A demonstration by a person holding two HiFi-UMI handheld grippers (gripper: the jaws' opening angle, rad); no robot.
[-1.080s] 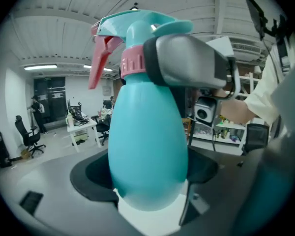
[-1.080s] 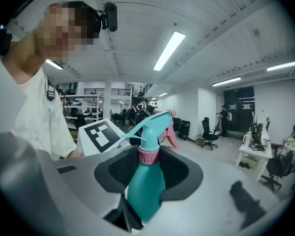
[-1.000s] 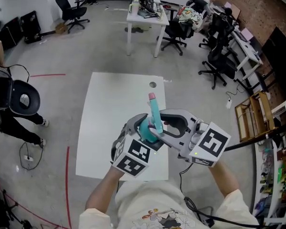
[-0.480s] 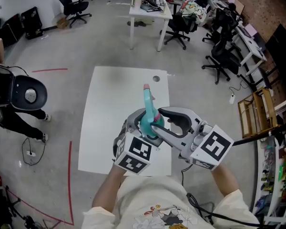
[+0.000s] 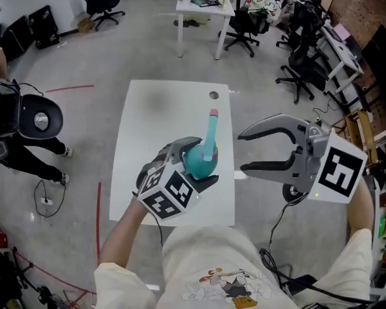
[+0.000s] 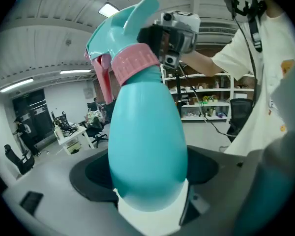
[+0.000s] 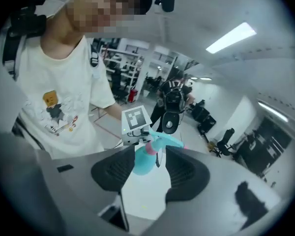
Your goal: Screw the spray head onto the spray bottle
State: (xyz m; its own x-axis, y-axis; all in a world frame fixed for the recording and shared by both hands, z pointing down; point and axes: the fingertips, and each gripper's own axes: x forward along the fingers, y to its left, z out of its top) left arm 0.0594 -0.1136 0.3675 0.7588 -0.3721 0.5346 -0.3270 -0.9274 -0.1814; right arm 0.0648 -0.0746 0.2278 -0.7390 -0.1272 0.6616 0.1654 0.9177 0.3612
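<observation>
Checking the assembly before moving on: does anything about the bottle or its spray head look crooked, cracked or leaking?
Nothing stands out. The spray head sits straight on the spray bottle, its pink collar snug at the neck; no crack or drip shows.

A teal spray bottle [image 6: 147, 146] wears a pink collar [image 6: 134, 63] beneath its teal spray head [image 6: 120, 26], whose trigger [image 6: 104, 81] is pink. The table [image 5: 154, 127] is white, the floor [image 5: 83, 140] grey with red lines [image 5: 98, 205]. The grey left tool [image 5: 198, 163] carries a cube [image 5: 170, 198] patterned in black-and-white squares.
</observation>
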